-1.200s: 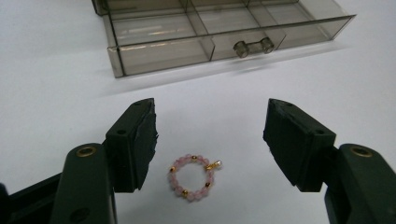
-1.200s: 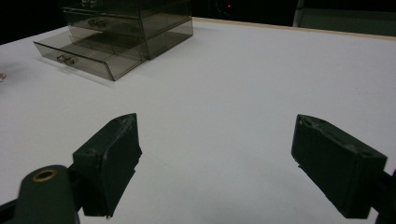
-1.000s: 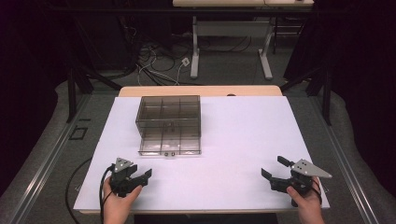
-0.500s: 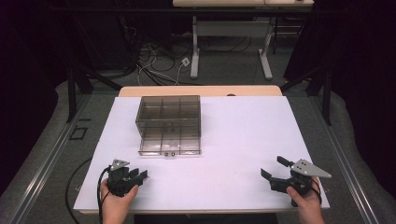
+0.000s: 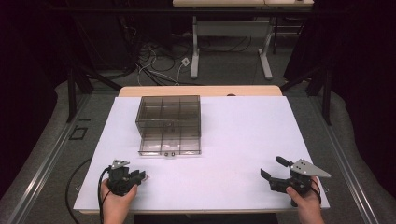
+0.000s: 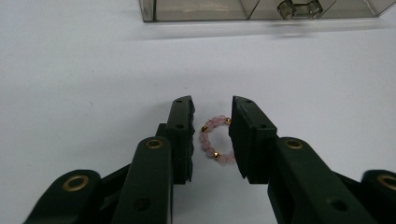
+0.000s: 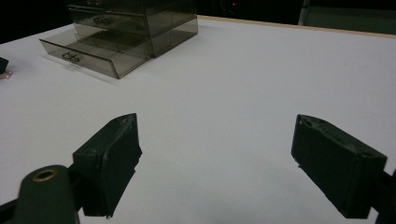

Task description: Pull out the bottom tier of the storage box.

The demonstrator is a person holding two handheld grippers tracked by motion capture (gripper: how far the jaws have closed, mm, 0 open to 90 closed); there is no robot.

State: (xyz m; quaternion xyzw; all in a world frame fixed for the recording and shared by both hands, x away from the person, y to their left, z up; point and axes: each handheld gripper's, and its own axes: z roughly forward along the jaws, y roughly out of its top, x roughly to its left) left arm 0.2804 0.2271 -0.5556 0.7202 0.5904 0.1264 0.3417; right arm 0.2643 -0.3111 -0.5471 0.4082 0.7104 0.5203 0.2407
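Note:
A small ring of pink and gold beads (image 6: 204, 139) lies flat on the white table (image 5: 233, 135). My left gripper (image 6: 212, 102) straddles it with its jaws narrowed to just wider than the ring, and a thin gap shows on the left side. In the high view, that gripper (image 5: 140, 176) sits low at the near left corner. My right gripper (image 5: 272, 166) rests at the near right, jaws wide apart and empty (image 7: 217, 123).
A smoky clear drawer box (image 5: 169, 114) stands left of centre at the back, its bottom drawer (image 5: 170, 143) pulled out toward me. Its front and handle (image 6: 299, 8) lie just beyond the left gripper. A cable (image 5: 74, 186) trails off the table's left edge.
The left gripper has shifted a little toward the near edge and dropped lower. Its jaws have drawn in around the bead ring. The right gripper has stayed still.

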